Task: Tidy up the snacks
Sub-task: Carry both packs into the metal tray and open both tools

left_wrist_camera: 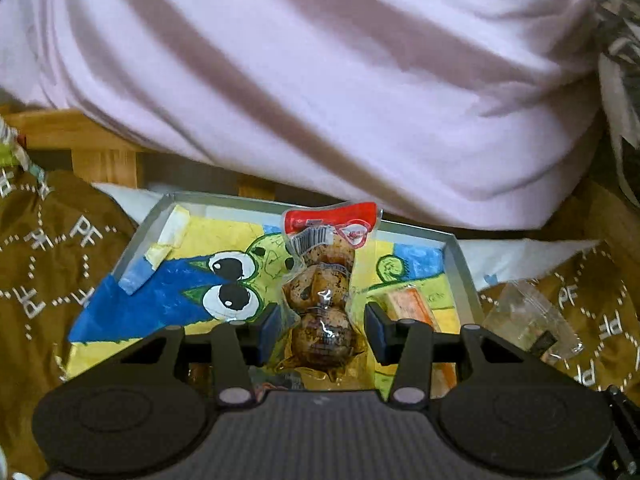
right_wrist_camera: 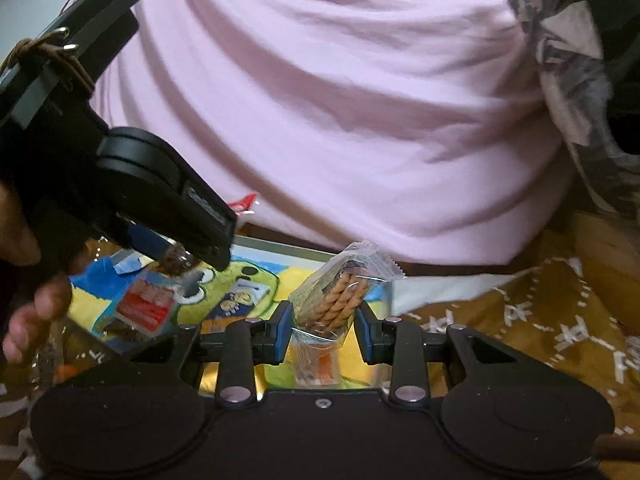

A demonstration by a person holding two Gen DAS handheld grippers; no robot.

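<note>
My left gripper [left_wrist_camera: 320, 330] holds a clear pack of brown speckled eggs with a red top [left_wrist_camera: 320, 280] above a grey tray [left_wrist_camera: 460, 264] lined with a cartoon drawing. Its jaws press the pack's lower part. My right gripper [right_wrist_camera: 322, 330] is shut on a clear packet of twisted biscuit sticks [right_wrist_camera: 344, 296], held upright over the same tray [right_wrist_camera: 280, 246]. The left gripper [right_wrist_camera: 172, 256] shows in the right wrist view at the left, over the tray. A red-and-white snack pack [right_wrist_camera: 148, 306] and a small orange packet [right_wrist_camera: 318, 364] lie in the tray.
An orange packet [left_wrist_camera: 416, 308] lies in the tray at the right. An empty clear wrapper [left_wrist_camera: 528, 320] lies on the brown patterned cloth [left_wrist_camera: 48, 248] beside the tray. A person in a pink shirt [left_wrist_camera: 320, 80] sits close behind the tray. A wooden frame [left_wrist_camera: 104, 152] is at the left.
</note>
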